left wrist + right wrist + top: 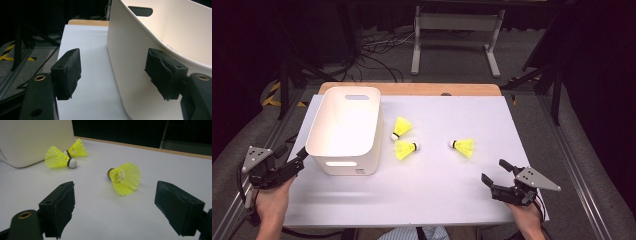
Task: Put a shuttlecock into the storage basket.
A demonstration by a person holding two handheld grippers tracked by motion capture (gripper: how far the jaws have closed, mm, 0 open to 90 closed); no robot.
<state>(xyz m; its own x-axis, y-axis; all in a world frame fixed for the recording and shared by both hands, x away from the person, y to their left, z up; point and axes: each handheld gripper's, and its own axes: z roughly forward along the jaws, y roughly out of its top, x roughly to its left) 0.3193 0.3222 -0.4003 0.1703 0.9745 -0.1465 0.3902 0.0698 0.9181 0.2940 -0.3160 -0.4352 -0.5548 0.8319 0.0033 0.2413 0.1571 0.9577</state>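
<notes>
Three shuttlecocks (403, 149) right of bin (344, 131)

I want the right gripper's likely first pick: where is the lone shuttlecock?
In the high view the lone shuttlecock lies right of centre on the white table, ahead of the open right gripper, apart from the pair by the bin.

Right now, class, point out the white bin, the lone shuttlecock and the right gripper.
white bin (318, 131), high view, left rim.
lone shuttlecock (126, 178), right gripper view, yellow skirt.
right gripper (496, 172), high view, between its fingertips.
</notes>
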